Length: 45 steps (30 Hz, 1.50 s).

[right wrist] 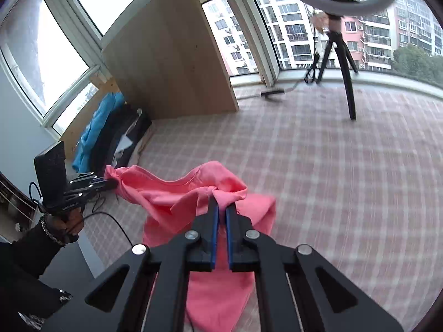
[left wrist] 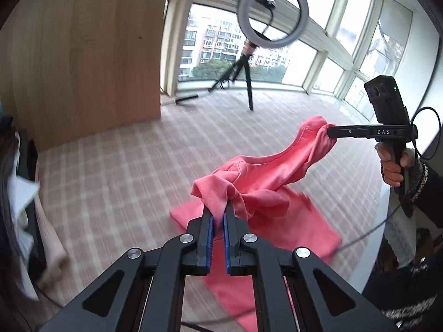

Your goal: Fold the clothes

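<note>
Bright daylight from blown-out windows [left wrist: 357,5]; soft shadows; motion blur on checked floor [right wrist: 346,179]; fisheye bending, dark corners

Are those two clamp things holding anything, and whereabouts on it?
Both hold the pink shirt. The left gripper and the right gripper each pinch a bunched bit of its top edge, on either side of the neckline.

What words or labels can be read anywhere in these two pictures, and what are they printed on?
"DAS": white letters on the side of the right gripper, seen from the left wrist view.
Small pale print on the body of the left gripper, in the right wrist view: too blurred to read.
Nothing else legible.
</note>
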### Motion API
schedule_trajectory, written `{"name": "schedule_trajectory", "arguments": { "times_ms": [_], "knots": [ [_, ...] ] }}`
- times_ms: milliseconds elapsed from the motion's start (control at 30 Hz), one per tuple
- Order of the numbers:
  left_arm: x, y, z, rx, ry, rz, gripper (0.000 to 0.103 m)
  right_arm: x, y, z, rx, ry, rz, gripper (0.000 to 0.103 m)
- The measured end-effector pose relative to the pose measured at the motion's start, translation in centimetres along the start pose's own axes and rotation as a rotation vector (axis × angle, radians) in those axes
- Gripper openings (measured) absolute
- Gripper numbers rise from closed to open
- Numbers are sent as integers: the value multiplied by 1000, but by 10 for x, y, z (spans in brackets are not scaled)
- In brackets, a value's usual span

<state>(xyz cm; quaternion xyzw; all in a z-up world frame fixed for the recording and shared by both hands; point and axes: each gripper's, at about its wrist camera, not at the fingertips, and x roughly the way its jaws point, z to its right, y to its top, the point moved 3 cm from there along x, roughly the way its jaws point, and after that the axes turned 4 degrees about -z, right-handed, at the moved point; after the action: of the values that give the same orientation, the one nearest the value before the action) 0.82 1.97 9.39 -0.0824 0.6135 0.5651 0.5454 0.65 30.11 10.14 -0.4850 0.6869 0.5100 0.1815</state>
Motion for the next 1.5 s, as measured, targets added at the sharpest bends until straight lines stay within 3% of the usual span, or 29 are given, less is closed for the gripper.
{"name": "schedule_trajectory", "arguments": {
  "times_ms": [100,233,300,367,467,567,600,700,933,1033,1167,1367,1500],
  "knots": [
    [8,-38,16,16,-6,-70,6,15,-51,-6,-20,-37,-61,6],
    [19,-95,28,27,-11,-261,6,38,-118,-6,-22,-115,-276,9],
    [2,-114,28,11,-15,-298,6,26,-139,-3,23,-114,-314,10],
    [-22,-120,24,-4,-13,-298,6,-3,-147,-4,66,-63,-280,11],
    [-57,-116,11,-24,33,-262,8,-50,-146,-16,91,48,-211,17],
    [-69,-110,5,-35,54,-216,8,-80,-138,-30,79,115,-124,41],
    [-65,-109,10,-20,49,-208,8,-81,-135,-34,71,101,-97,46],
    [-38,-105,39,97,50,-203,10,-52,-133,-50,-46,-53,-121,46],
    [6,-100,80,245,42,-212,14,27,-154,-84,-305,-205,-243,46],
    [4,-93,86,280,21,-206,14,37,-157,-87,-358,-232,-255,46],
    [18,-82,106,405,2,-229,18,45,-157,-79,-382,-266,-274,46],
    [58,-92,114,588,17,-353,21,55,-157,-72,-401,-230,-308,46],
    [73,-96,108,640,47,-395,21,64,-158,-72,-424,-239,-320,46]
  ]
}}
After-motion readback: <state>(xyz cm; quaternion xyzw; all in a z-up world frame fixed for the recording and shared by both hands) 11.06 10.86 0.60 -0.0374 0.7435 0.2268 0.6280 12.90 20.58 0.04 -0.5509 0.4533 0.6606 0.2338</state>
